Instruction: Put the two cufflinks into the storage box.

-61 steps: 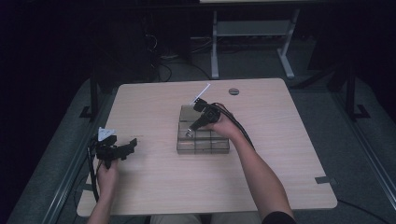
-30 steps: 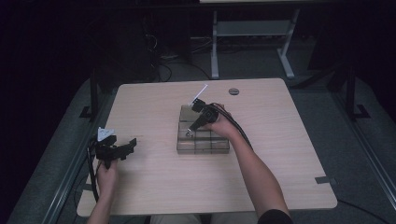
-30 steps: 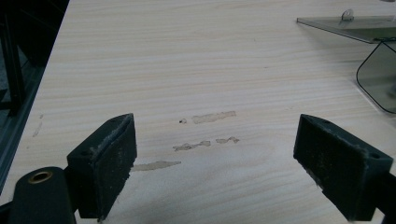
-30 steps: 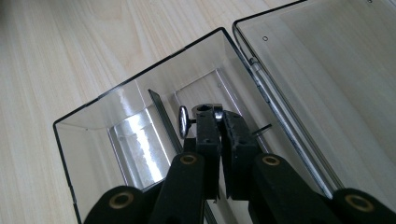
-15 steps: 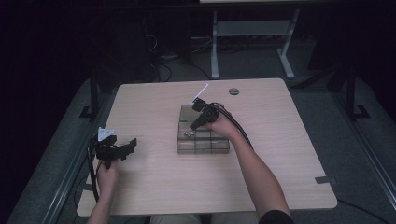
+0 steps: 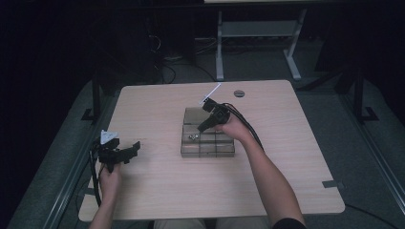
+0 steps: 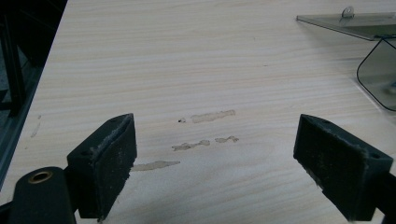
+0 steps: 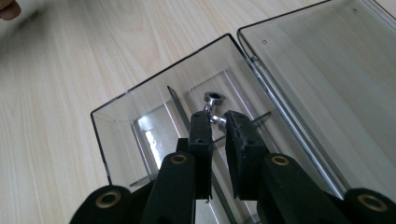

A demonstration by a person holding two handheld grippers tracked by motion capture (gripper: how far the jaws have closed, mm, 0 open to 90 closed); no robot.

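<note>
Screw [image 8: 214, 103] just past right tongs [image 8: 216, 122] tips, over clear box [image 8: 121, 100]; jaws just parting | left tongs [image 7: 215, 154] wide apart

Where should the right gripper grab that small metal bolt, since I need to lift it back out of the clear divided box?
Grip the bolt's slim shank just below its hex head, coming straight down from above. The box walls and dividers block sideways approaches, and the wider head would probably stop it slipping through the pads.

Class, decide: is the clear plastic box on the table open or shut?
Open: the clear box has its lid lying flat beside it, and the right gripper reaches inside.
</note>
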